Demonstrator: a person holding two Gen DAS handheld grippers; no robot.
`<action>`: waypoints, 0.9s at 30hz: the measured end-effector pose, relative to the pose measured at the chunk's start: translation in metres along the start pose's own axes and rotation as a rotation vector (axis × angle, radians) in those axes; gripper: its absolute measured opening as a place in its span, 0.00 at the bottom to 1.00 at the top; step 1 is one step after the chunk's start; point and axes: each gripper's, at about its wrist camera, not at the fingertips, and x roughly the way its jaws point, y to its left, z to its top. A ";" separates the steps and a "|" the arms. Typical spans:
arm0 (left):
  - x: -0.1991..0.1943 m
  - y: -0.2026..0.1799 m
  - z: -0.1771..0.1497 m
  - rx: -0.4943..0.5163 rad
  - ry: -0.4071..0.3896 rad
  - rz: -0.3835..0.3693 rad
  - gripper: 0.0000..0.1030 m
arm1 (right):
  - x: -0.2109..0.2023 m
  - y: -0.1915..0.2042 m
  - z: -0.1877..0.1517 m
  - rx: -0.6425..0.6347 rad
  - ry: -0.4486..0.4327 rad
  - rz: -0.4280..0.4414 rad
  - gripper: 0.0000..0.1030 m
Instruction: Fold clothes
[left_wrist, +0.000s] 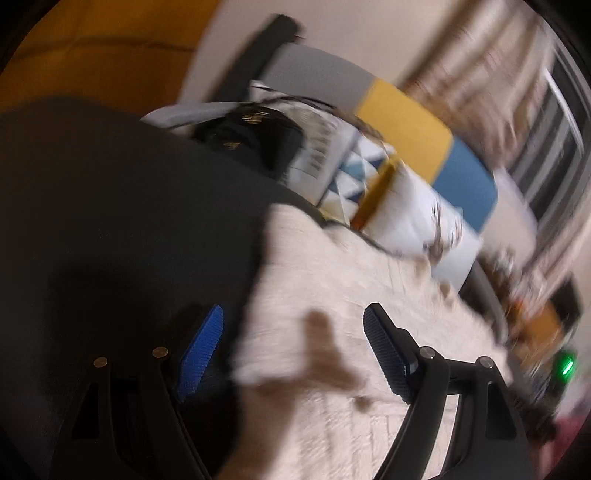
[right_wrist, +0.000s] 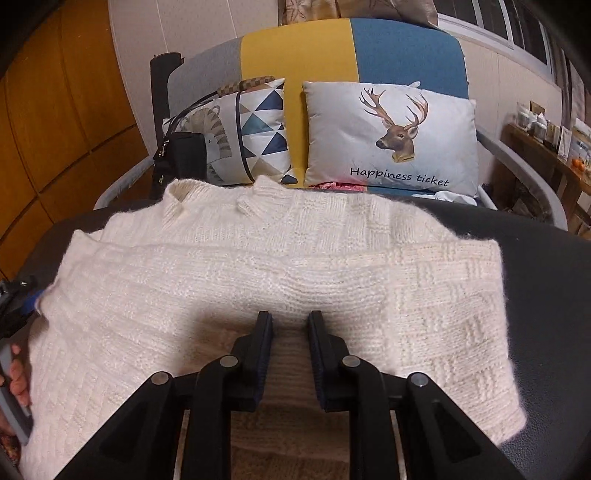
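The cream knitted sweater (right_wrist: 258, 295) lies flat on a dark surface (right_wrist: 546, 280), its collar at twelve o'clock toward the sofa (right_wrist: 295, 55) and its hem at six o'clock, nearest the person. Its long axis as it lies runs from nine to three o'clock across the right wrist view, with what looks like a sleeve already turned in across the body.

The right gripper (right_wrist: 290, 321) hangs over the middle of the sweater, close to the hem, pointing toward twelve o'clock. Its jaws are drawn nearly together with a narrow gap, and no knit can be seen pinched between them, so I judge it closed on nothing. The sweater spreads from it toward nine, twelve and three o'clock alike.

The left gripper (left_wrist: 293, 325) stands wide open and empty at the sweater's left edge: in its own blurred view one finger sits over the dark surface at nine o'clock and the other over the cream knit at three o'clock. In the right wrist view it shows at nine o'clock, with a hand (right_wrist: 16, 373) on its handle.

The left gripper is nearer the left edge, so that side should be its to lift and carry toward three o'clock
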 end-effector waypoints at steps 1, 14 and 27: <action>0.000 0.011 0.000 -0.049 0.003 -0.011 0.79 | 0.000 0.001 0.001 -0.003 0.002 -0.003 0.18; -0.004 -0.046 0.025 0.005 -0.083 -0.184 0.79 | -0.020 0.073 0.029 0.011 -0.020 0.202 0.16; 0.033 -0.002 0.004 -0.071 0.023 -0.252 0.73 | 0.056 0.184 0.033 0.044 0.143 0.447 0.18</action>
